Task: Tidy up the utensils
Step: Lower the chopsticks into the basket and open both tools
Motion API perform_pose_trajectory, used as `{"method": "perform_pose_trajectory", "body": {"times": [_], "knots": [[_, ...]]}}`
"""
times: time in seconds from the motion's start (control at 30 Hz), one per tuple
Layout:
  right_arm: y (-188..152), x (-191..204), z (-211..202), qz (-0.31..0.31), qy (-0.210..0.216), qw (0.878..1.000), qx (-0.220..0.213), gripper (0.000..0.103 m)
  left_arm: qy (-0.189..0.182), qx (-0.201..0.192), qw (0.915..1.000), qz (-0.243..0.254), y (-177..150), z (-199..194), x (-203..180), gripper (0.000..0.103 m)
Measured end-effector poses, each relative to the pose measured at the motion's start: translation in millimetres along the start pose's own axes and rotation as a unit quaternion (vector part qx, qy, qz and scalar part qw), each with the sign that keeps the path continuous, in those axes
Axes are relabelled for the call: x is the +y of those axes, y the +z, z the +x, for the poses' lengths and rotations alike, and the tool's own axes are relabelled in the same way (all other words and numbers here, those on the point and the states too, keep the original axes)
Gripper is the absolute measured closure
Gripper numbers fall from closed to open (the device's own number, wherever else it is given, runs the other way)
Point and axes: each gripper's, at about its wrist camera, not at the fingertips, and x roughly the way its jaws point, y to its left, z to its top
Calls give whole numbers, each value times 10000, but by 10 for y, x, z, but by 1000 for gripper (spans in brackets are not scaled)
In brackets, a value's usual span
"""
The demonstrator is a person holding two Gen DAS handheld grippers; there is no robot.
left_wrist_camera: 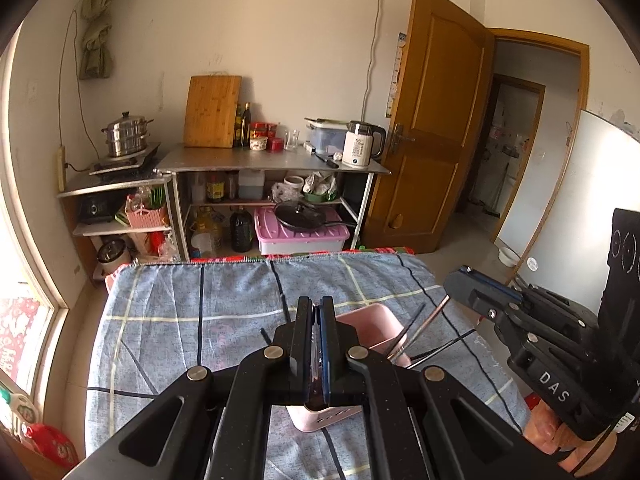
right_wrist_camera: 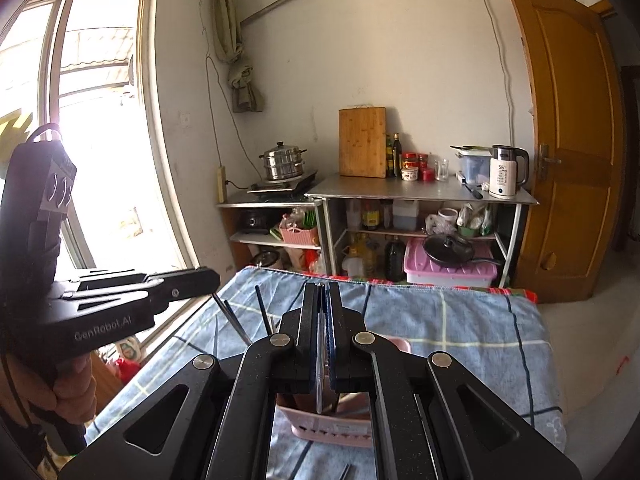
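With both the left gripper and right gripper jaws pressed together on nothing, the chopsticks standing loose in the pink holder on the cloth-covered counter could probably tip it if knocked.

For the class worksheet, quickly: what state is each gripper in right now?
Left gripper: closed, nothing visibly held.
Right gripper: closed, nothing visibly held.

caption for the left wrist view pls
Shut left hand-held gripper above a pink utensil holder on a blue checked cloth.
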Motion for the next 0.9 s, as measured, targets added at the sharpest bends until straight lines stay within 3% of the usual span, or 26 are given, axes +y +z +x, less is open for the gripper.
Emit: {"method": "perform_pose_trajectory", "body": {"times": [0.5, 0.7, 0.9], "knots": [[-400, -52, 421, 44, 60, 9978, 664, 99, -85, 532, 9985, -78, -445, 478, 139, 100], [-501, -51, 459, 14, 118, 9959, 895, 99, -58, 563, 9984, -89, -534, 499, 152, 99], [-489, -82, 346, 46, 76, 9966, 821, 95, -9, 448, 9990, -93, -545, 354, 159, 99]]}}
